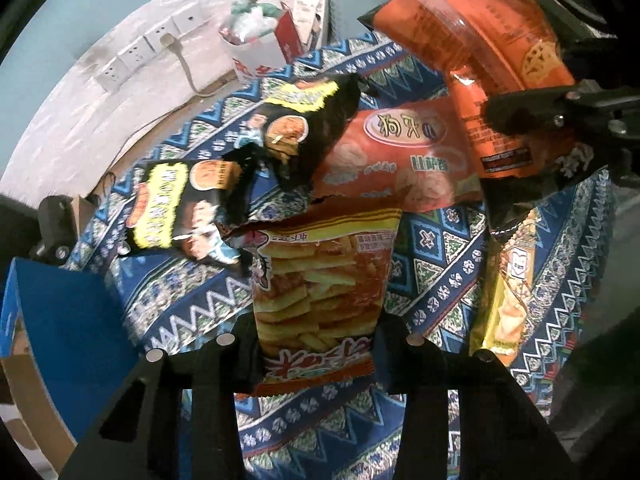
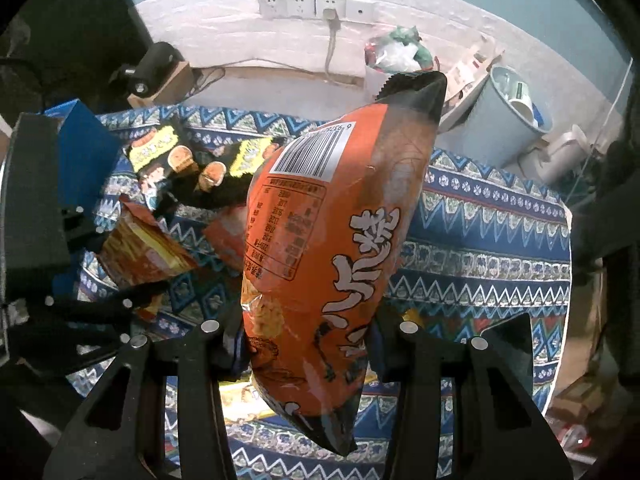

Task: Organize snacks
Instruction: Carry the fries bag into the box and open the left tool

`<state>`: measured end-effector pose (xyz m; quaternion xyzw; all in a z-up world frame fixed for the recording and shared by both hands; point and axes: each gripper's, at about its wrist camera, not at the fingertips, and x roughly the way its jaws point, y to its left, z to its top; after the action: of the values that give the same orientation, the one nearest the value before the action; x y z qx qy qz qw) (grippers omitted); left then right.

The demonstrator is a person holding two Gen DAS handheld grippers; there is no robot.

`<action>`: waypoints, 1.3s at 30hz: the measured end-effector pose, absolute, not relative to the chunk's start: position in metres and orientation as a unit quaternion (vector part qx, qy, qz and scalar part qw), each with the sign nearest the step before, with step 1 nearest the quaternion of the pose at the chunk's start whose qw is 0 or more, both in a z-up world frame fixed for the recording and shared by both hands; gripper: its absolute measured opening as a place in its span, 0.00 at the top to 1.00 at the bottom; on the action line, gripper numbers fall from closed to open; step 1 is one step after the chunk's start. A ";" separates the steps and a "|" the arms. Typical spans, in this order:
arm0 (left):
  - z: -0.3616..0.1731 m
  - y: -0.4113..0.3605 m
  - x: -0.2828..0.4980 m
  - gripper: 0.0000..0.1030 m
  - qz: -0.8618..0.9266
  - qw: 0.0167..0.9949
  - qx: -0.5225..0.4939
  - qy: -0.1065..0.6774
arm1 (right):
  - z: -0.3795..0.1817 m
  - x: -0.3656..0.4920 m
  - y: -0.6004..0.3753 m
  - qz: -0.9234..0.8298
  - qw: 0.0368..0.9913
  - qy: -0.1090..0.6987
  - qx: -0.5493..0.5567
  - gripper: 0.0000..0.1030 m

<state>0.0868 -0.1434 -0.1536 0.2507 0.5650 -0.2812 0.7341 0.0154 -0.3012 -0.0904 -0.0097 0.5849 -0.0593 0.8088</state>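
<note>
My left gripper [image 1: 316,344] is shut on a red-yellow fries snack bag [image 1: 320,284] and holds it above the patterned tablecloth [image 1: 192,304]. My right gripper [image 2: 308,336] is shut on a large orange snack bag [image 2: 332,248], held upright; that bag also shows in the left wrist view [image 1: 480,48] at the upper right. Two black-yellow snack bags [image 1: 176,204] [image 1: 296,128] and a red-orange snack bag [image 1: 400,148] lie on the cloth. A yellow snack bag [image 1: 508,300] lies at the right. The left gripper with the fries bag [image 2: 140,248] shows at the left of the right wrist view.
A blue box [image 1: 60,320] stands at the table's left edge. A grey bin [image 2: 504,120] and a white bag with rubbish [image 2: 392,56] stand on the floor beyond the table. Wall sockets [image 2: 312,4] with a plugged cable are on the back wall.
</note>
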 end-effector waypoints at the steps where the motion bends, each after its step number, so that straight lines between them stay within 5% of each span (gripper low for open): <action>1: -0.149 -0.140 0.085 0.59 -0.277 0.738 0.249 0.563 | -0.089 0.015 -0.300 -0.059 0.810 0.583 -0.010 0.57; 39: -0.020 -0.008 0.082 0.59 -0.146 0.859 0.175 0.459 | -0.014 0.048 -0.183 0.022 0.858 0.511 -0.039 0.57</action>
<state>0.0820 -0.0084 -0.0195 0.1750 0.4594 -0.1457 0.8585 0.0475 -0.1828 -0.0142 -0.0387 0.5110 0.0222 0.8584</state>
